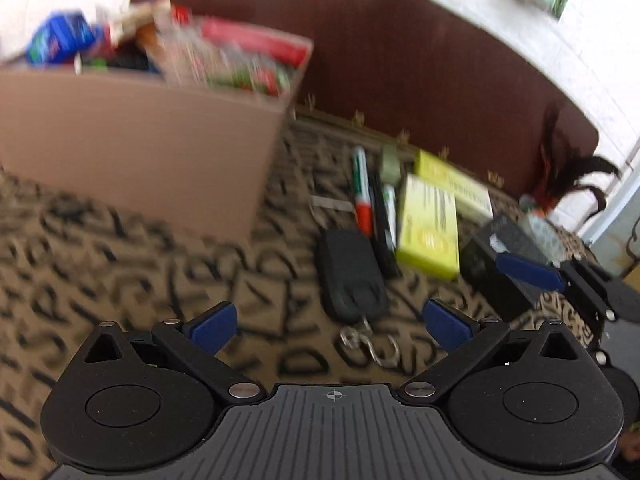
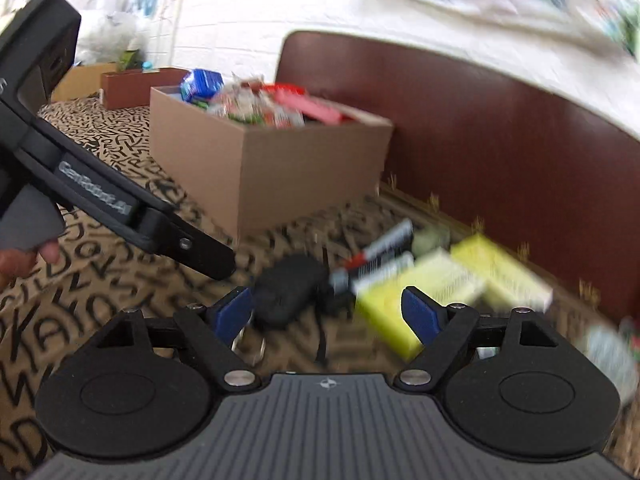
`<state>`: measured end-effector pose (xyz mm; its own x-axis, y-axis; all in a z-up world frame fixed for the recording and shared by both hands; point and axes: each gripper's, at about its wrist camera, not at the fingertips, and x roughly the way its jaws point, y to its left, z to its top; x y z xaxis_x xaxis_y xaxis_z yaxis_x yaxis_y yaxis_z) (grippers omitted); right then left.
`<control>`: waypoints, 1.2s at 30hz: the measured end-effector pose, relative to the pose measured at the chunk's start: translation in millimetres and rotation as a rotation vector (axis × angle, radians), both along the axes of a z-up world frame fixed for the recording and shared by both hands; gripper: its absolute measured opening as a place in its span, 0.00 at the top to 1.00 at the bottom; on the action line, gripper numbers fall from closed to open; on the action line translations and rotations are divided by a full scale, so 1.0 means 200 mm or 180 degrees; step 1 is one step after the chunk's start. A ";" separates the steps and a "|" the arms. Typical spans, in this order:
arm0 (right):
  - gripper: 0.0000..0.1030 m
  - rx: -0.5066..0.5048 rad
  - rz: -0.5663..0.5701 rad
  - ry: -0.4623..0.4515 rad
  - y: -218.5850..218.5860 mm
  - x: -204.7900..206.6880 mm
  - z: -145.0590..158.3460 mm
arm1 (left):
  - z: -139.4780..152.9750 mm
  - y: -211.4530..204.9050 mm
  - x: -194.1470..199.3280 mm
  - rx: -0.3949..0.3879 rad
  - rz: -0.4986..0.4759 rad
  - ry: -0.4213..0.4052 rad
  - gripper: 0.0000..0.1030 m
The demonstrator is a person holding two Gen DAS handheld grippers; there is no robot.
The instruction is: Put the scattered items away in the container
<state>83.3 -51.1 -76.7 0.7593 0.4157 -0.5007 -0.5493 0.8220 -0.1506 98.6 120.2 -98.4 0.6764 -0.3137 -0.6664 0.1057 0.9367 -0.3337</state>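
Left hand-held gripper (image 1: 326, 326): its blue pads stand wide apart and we see nothing between them; it hangs over the table, with the key case just ahead of it at 12 o'clock.
Right hand-held gripper (image 2: 328, 312): its pads are also apart and empty; the key case and the yellow boxes lie just in front of it.
Black zipped key case with a metal ring (image 1: 352, 276): we judge it light and a little soft; it should take a grip across its narrow body, not on the loose ring, which would swing.
Two yellow-green cardboard boxes (image 1: 430, 228): they lie at 2 o'clock from the key case, side by side; light and stiff, we think, but easy to crush, so we would hold one across its short sides.
Pens and markers (image 1: 362, 196): they lie together at 12 o'clock from the key case, touching the nearer yellow box; thin, smooth and likely to roll, best taken at the middle.
Brown cardboard container (image 1: 140, 148): it stands at 10 o'clock from the key case on the letter-patterned table (image 1: 120, 280), open at the top.
Container contents: coloured packets, a blue one and a red one among them, heaped up to above the rim; the blur hides more.
Room left: little, in our judgement, so new things must go on top.
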 end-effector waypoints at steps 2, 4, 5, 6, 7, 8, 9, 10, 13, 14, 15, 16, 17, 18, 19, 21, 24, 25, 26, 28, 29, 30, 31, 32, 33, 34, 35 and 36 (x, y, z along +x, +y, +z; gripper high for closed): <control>0.18 0.0044 -0.0033 0.0138 -0.01 -0.02 -0.06 | -0.03 -0.03 0.00 -0.0029 -0.0018 0.0069 0.00; 0.18 0.0033 -0.0025 0.0241 0.01 -0.03 -0.10 | -0.04 -0.04 0.01 -0.0026 -0.0039 0.0087 0.00; 0.18 0.0023 0.0001 0.0277 0.02 -0.03 -0.12 | -0.04 -0.04 0.02 -0.0007 -0.0044 0.0075 0.00; 0.18 0.0014 0.0036 0.0293 0.04 -0.03 -0.14 | -0.03 -0.04 0.04 0.0014 -0.0044 0.0065 0.00; 0.18 0.0004 0.0072 0.0298 0.06 -0.03 -0.15 | -0.02 -0.04 0.06 0.0030 -0.0052 0.0065 0.00; 0.18 -0.0011 0.0108 0.0296 0.08 -0.02 -0.16 | -0.02 -0.04 0.08 0.0042 -0.0070 0.0076 0.00; 0.19 -0.0023 0.0132 0.0288 0.10 -0.01 -0.16 | -0.02 -0.04 0.10 0.0055 -0.0095 0.0097 0.00; 0.19 -0.0026 0.0148 0.0281 0.12 0.00 -0.16 | -0.03 -0.05 0.12 0.0075 -0.0116 0.0122 0.00; 0.20 -0.0019 0.0171 0.0314 0.17 0.04 -0.18 | -0.05 -0.06 0.19 0.0164 -0.0190 0.0222 0.00; 0.20 -0.0027 0.0172 0.0339 0.18 0.06 -0.18 | -0.06 -0.07 0.21 0.0179 -0.0222 0.0248 0.00; 0.21 -0.0035 0.0180 0.0364 0.20 0.07 -0.19 | -0.07 -0.07 0.23 0.0186 -0.0252 0.0267 0.00; 0.21 -0.0041 0.0194 0.0386 0.21 0.08 -0.19 | -0.08 -0.08 0.25 0.0193 -0.0272 0.0279 0.00; 0.21 -0.0043 0.0208 0.0398 0.22 0.09 -0.19 | -0.08 -0.09 0.27 0.0205 -0.0288 0.0280 0.00; 0.21 -0.0040 0.0217 0.0398 0.23 0.10 -0.19 | -0.09 -0.10 0.29 0.0220 -0.0313 0.0272 0.00; 0.21 -0.0040 0.0221 0.0399 0.24 0.11 -0.19 | -0.09 -0.11 0.31 0.0239 -0.0349 0.0262 0.00; 0.21 -0.0031 0.0191 0.0425 0.26 0.13 -0.20 | -0.10 -0.13 0.34 0.0297 -0.0397 0.0233 0.00; 0.22 0.0092 0.0118 0.0531 0.25 0.18 -0.21 | -0.11 -0.14 0.39 0.0353 -0.0452 0.0243 0.00; 0.23 0.0117 0.0094 0.0552 0.25 0.19 -0.21 | -0.11 -0.14 0.40 0.0376 -0.0470 0.0235 0.00; 0.23 0.0132 0.0068 0.0567 0.25 0.20 -0.21 | -0.12 -0.14 0.41 0.0403 -0.0489 0.0224 0.00; 0.23 0.0173 0.0004 0.0604 0.25 0.21 -0.22 | -0.12 -0.15 0.42 0.0458 -0.0503 0.0209 0.00; 0.23 0.0188 -0.0032 0.0618 0.25 0.22 -0.22 | -0.12 -0.16 0.42 0.0491 -0.0508 0.0203 0.00; 0.24 0.0188 -0.0061 0.0618 0.25 0.22 -0.22 | -0.12 -0.16 0.43 0.0530 -0.0514 0.0197 0.01; 0.26 0.0193 -0.0096 0.0615 0.25 0.22 -0.22 | -0.13 -0.17 0.43 0.0564 -0.0512 0.0192 0.02; 0.31 0.0202 -0.0142 0.0614 0.25 0.21 -0.22 | -0.13 -0.17 0.43 0.0604 -0.0507 0.0190 0.04; 0.34 0.0213 -0.0175 0.0618 0.24 0.21 -0.22 | -0.13 -0.18 0.43 0.0665 -0.0511 0.0184 0.08; 0.39 0.0227 -0.0186 0.0631 0.23 0.21 -0.21 | -0.12 -0.18 0.42 0.0741 -0.0531 0.0169 0.10; 0.46 0.0230 -0.0185 0.0641 0.22 0.20 -0.21 | -0.12 -0.19 0.41 0.0789 -0.0557 0.0155 0.12; 0.49 0.0205 -0.0181 0.0635 0.22 0.19 -0.21 | -0.12 -0.19 0.39 0.0806 -0.0565 0.0158 0.13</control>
